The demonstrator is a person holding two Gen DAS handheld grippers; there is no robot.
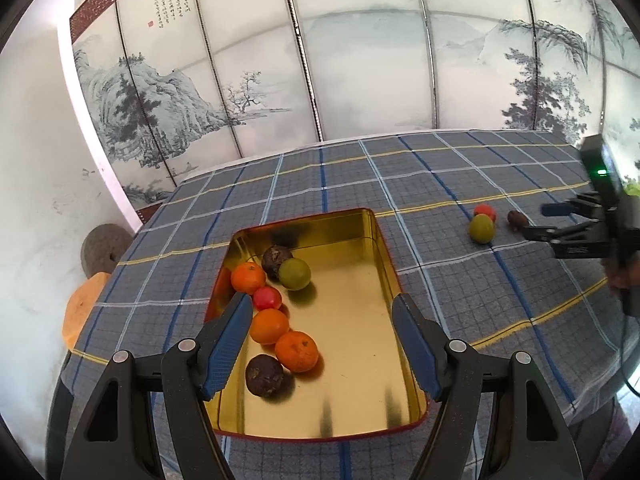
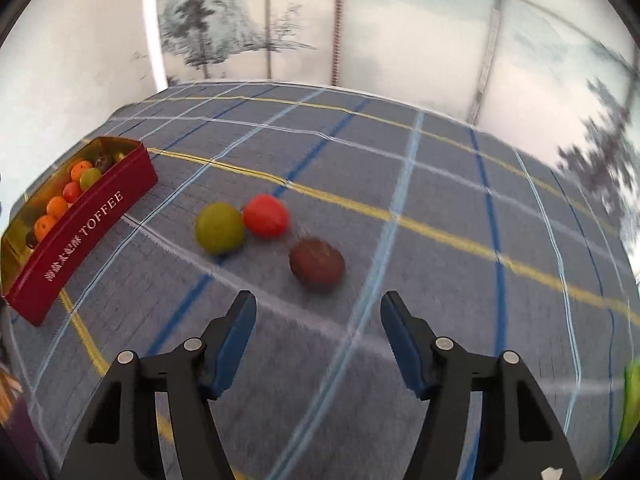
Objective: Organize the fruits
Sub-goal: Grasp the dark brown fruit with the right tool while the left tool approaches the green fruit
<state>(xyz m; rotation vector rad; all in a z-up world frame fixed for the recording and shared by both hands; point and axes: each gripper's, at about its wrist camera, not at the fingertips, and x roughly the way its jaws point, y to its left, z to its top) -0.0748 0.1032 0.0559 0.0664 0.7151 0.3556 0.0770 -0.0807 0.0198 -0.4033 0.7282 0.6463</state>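
A folding screen (image 1: 360, 60) stands behind the table, its pale panels painted with misty mountains, pines and a column of calligraphy at the upper left, thin dark frames between the panels. Left of it rises a white wall (image 1: 36, 160), scuffed with grey marks. The table wears a grey-blue plaid cloth (image 1: 440, 184) crossed by yellow, white and blue lines. Soft, even daylight glows through the panels, strongest in the right wrist view (image 2: 400, 40)
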